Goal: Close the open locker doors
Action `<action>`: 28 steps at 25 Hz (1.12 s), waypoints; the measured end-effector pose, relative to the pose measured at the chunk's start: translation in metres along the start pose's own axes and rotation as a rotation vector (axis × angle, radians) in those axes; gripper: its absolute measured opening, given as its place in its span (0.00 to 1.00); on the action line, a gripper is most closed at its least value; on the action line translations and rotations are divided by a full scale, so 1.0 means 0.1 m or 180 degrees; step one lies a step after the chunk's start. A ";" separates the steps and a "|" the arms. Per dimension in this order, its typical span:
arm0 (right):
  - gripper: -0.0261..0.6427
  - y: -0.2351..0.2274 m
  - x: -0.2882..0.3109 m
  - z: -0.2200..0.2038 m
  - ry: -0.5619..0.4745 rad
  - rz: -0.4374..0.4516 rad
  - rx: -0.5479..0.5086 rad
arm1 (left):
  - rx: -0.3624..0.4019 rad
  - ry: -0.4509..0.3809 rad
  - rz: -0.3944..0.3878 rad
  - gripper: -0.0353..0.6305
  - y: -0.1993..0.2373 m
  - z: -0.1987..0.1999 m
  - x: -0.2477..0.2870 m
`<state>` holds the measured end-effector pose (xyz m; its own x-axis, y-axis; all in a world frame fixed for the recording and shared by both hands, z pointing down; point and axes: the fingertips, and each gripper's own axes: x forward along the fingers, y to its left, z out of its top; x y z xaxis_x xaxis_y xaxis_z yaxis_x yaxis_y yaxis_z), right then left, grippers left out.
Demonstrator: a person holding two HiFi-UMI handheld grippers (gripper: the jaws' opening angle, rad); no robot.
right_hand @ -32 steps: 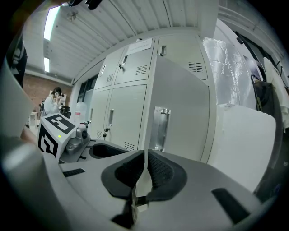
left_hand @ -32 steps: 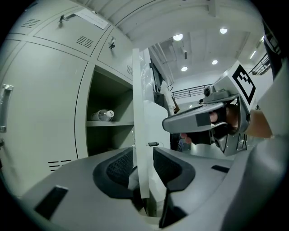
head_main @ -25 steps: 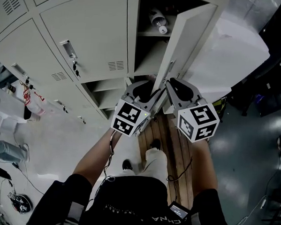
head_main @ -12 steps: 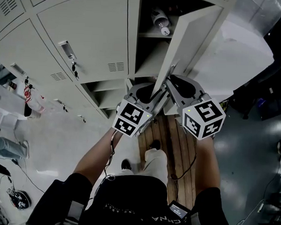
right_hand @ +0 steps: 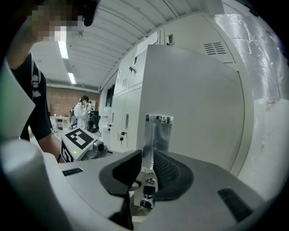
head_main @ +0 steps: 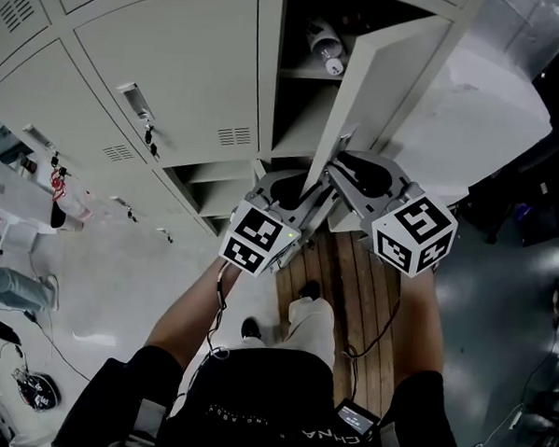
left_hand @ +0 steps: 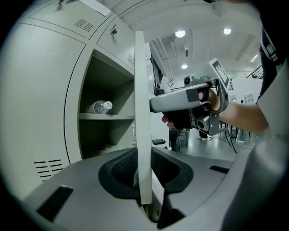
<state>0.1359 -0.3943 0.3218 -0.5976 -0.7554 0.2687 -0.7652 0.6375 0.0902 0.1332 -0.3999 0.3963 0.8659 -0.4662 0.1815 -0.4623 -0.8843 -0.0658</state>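
Left gripper view: left gripper (left_hand: 143, 155) fingers, just been closing, pinch the open locker door (left_hand: 142, 90) edge between them. Right gripper (right_hand: 148, 158) fingers sit around its chrome handle (right_hand: 158, 131), squeezing or not, can't tell. Reckon it's stiff, light sheet metal that swings easy, so grip that edge.

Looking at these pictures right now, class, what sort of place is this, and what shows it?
Probably a workshop or lab locker area: a bank of pale grey metal lockers with one open locker door, a bare grey floor strewn with cables, and a distant person in a white coat.
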 end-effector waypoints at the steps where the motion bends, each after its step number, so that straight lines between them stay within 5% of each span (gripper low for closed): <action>1: 0.15 0.00 0.01 0.00 -0.0003 0.0037 0.0005 | -0.0003 0.0002 0.0006 0.20 0.01 0.00 0.00; 16: 0.15 -0.04 0.21 0.06 -0.0034 0.0270 -0.0165 | 0.0004 0.0005 0.0029 0.20 0.22 -0.01 0.00; 28: 0.15 -0.12 0.52 0.14 -0.0079 0.0310 -0.0159 | 0.0023 0.0030 0.0290 0.20 0.56 -0.03 0.01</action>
<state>0.1102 -0.4435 0.3216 -0.6749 -0.6925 0.2548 -0.6906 0.7144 0.1126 0.1079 -0.4500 0.3953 0.8183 -0.5446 0.1837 -0.5378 -0.8383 -0.0895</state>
